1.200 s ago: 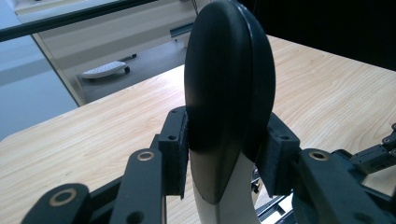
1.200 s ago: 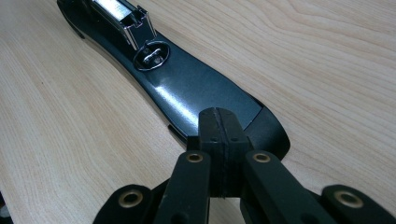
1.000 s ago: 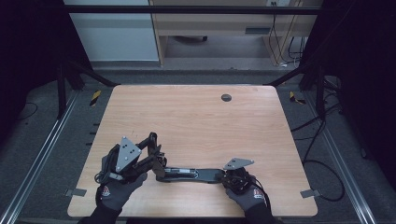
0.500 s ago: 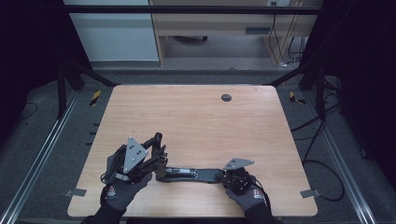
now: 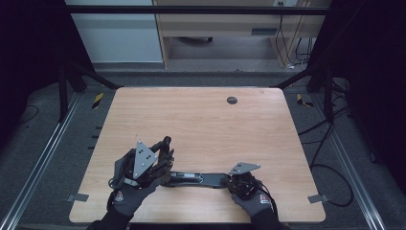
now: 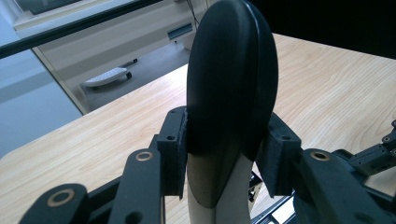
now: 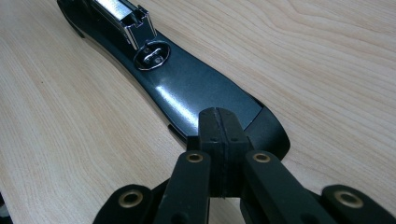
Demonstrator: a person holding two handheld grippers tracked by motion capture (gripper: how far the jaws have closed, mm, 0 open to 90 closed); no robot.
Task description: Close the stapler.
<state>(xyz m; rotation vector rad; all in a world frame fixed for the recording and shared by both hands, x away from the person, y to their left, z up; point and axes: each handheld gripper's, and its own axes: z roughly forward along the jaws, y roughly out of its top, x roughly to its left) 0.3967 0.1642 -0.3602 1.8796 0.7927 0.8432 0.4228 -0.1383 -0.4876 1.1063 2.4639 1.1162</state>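
Note:
A black stapler lies swung open near the table's front edge. Its flat base with the metal anvil stretches away from my right gripper, whose jaws are shut together with their tips resting on the base's near end. In the high view the right gripper sits at the stapler's right end. My left gripper is at the stapler's left end. Its pads press on both sides of the rounded black upper arm, which stands up off the table.
The wooden table has a round cable hole at the back right. Metal frame rails run along both sides, and a cabinet stands behind the table on the floor.
My left gripper has shifted slightly to the right, taking the stapler's upper arm with it. The right gripper and the base have stayed put.

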